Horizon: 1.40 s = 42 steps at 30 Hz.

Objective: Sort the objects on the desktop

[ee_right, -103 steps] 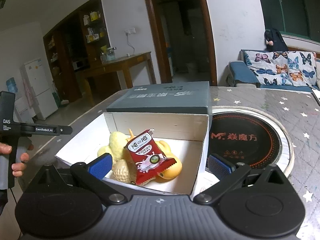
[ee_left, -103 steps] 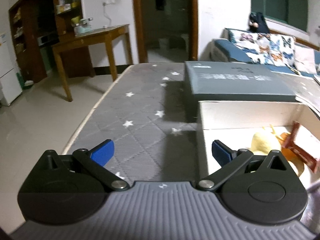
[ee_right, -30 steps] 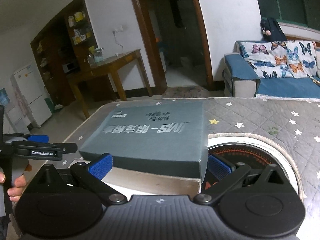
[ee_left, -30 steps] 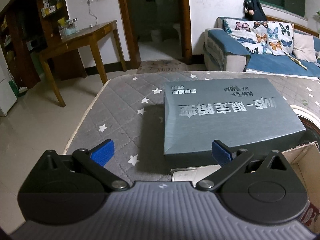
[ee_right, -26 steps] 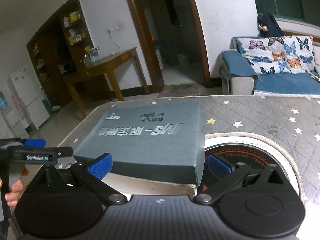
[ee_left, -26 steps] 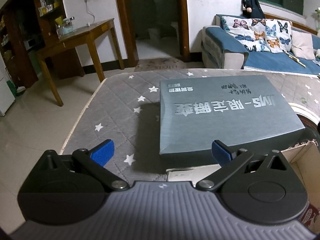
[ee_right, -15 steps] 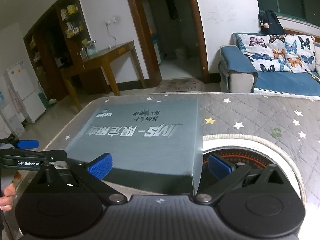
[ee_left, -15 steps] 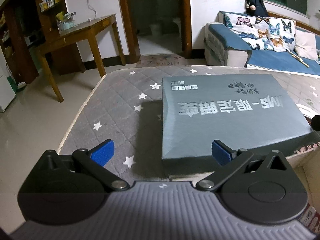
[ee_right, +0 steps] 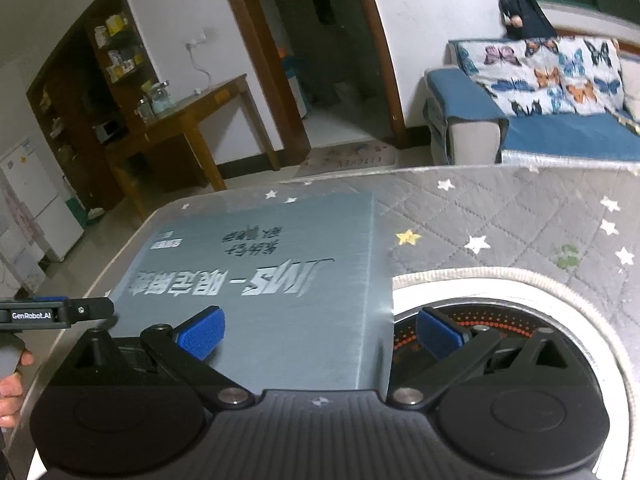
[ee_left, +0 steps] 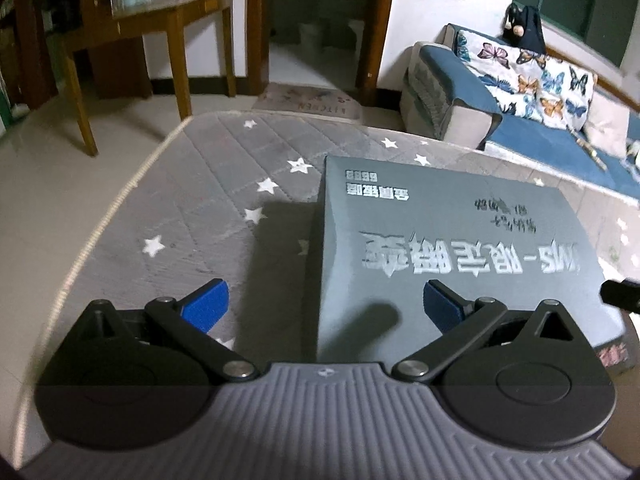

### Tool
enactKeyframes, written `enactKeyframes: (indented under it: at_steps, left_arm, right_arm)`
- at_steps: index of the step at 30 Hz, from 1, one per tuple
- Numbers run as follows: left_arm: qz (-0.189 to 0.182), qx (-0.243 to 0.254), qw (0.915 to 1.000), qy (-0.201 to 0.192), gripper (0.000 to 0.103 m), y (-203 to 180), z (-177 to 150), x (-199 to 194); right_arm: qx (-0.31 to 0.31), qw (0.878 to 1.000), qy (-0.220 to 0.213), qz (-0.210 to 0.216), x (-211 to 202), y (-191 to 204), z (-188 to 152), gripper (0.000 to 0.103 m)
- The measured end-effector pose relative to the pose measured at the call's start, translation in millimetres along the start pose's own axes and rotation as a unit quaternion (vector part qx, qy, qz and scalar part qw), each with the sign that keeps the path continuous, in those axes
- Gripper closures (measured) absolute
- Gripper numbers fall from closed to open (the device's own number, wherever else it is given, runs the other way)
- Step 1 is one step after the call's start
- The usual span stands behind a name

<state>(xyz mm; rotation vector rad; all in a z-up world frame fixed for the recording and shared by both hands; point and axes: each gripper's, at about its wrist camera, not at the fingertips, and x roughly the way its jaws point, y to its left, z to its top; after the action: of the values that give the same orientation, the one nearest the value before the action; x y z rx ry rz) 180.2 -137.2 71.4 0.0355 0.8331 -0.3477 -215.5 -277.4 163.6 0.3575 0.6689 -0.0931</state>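
A flat grey lid with silver lettering lies over the box, and the box's contents are hidden beneath it. My left gripper is open, its right finger over the lid's near left part and its left finger over the table cover. My right gripper is open too, straddling the near right edge of the lid. Nothing sits between either pair of fingers. The left gripper's body shows at the left of the right wrist view, held by a hand.
The table wears a grey quilted cover with white stars; its left edge drops to a tiled floor. A round black cooktop in a white ring sits just right of the lid. A sofa and a wooden side table stand beyond.
The box stood open with toys and a red snack packet showing; now the grey lid covers it. Over the last second both grippers moved forward above the lid, still open.
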Motion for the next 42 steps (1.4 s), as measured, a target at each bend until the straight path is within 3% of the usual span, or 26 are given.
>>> enactKeyframes:
  at_steps: [9, 19, 28, 42]
  left_arm:
    - [-0.042, -0.038, 0.9979, 0.032, 0.0, 18, 6, 33]
    - [-0.103, -0.098, 0.9886, 0.051, 0.0, 34, -1, 48]
    - [-0.162, -0.139, 0.9737, 0.08, 0.0, 38, -3, 67]
    - [-0.163, -0.116, 0.9784, 0.051, 0.0, 27, 7, 49]
  right_arm:
    - [0.035, 0.999, 0.03, 0.021, 32, -22, 0, 0.0]
    - [0.08, 0.991, 0.066, 0.085, 53, -46, -2, 0.0]
    - [0.081, 0.987, 0.086, 0.112, 61, -51, -2, 0.0]
    - [0.044, 0.991, 0.064, 0.105, 47, -31, 8, 0.0]
